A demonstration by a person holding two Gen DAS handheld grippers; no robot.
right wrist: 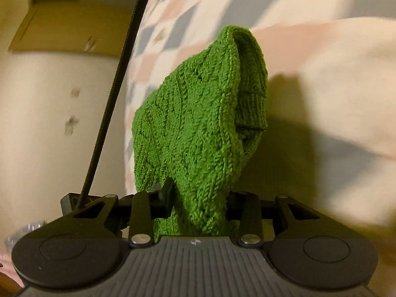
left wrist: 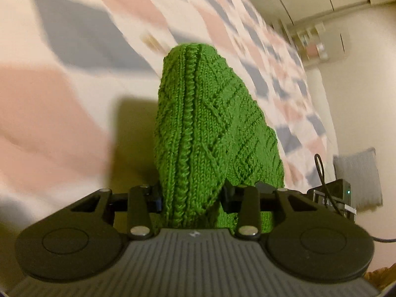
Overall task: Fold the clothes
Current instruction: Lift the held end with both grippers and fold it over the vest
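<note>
Green knitwear [left wrist: 210,128] is clamped mid-frame by the left tool [left wrist: 191,198] and right tool [right wrist: 198,198], above a checked bedspread [left wrist: 74,49].

checked bedspread [left wrist: 74,37], grey cushion [left wrist: 356,175], black cable [right wrist: 111,104].

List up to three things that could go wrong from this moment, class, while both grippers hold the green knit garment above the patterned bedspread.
1. The green knit garment is bunched thickly in the left gripper; it may fold unevenly.
2. The right gripper pinches only an edge near the ribbed cuff; the stretchy knit might slip out.
3. A black cable hangs close beside the garment and could snag it.
</note>
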